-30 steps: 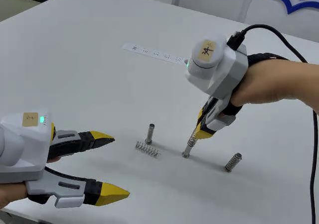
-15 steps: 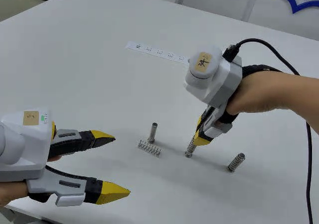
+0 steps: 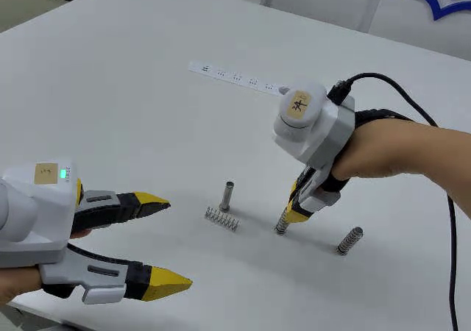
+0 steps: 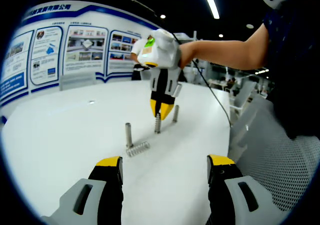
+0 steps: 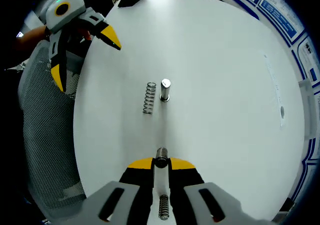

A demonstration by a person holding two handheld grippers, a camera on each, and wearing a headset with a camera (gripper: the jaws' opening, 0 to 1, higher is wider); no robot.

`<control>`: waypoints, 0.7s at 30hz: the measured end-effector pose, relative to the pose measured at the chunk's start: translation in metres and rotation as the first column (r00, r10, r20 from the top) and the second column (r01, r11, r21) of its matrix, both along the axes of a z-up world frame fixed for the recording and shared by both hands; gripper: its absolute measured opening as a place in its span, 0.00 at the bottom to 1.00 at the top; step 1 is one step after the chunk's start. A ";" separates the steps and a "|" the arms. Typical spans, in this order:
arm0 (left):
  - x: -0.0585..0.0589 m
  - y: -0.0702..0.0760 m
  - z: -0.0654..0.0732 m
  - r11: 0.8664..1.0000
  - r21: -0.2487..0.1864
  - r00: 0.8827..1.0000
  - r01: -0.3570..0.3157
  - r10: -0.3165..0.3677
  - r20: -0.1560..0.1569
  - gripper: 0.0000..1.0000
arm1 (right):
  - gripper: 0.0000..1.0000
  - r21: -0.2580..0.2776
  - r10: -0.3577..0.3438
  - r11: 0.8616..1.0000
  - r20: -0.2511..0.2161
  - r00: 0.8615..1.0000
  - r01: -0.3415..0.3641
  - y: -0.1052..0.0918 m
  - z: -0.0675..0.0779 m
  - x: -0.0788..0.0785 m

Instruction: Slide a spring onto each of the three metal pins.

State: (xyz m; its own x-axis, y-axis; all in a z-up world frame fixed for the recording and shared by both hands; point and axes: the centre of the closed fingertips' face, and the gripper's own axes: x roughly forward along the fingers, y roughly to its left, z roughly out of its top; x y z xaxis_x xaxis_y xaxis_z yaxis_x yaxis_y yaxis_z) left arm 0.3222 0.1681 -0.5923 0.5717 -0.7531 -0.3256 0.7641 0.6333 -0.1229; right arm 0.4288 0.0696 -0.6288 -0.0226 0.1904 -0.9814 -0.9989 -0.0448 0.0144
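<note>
Right gripper (image 3: 297, 213): jaws closed on a spring (image 3: 282, 223) sitting over the middle pin (image 5: 161, 154), mid-worktop (image 3: 110, 88) towards the near edge. Left gripper (image 3: 163, 243): jaws wide apart, holding nothing, at the near edge. Bare pin (image 3: 227, 196) upright, with a loose spring (image 3: 221, 219) lying just beside its base. Third pin (image 3: 350, 240) carries its spring.

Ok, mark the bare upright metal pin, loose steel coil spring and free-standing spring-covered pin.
Bare upright metal pin (image 3: 227, 197): head view, mid-shaft.
Loose steel coil spring (image 3: 221, 219): head view, middle coils.
Free-standing spring-covered pin (image 3: 349, 240): head view, mid-spring.
</note>
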 end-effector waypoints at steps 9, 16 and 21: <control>0.001 -0.001 0.000 1.000 0.005 1.000 0.006 -0.006 -0.001 0.70 | 0.14 0.035 0.002 0.999 0.014 1.000 -0.002 0.002 0.007 0.001; 0.002 -0.004 0.000 1.000 0.006 1.000 0.013 -0.013 0.000 0.70 | 0.16 0.067 0.016 0.998 0.052 0.999 -0.019 0.007 0.021 0.000; 0.001 -0.004 0.001 1.000 0.008 1.000 0.015 -0.015 0.001 0.70 | 0.16 0.100 0.033 0.994 0.075 0.997 -0.041 0.017 0.031 -0.004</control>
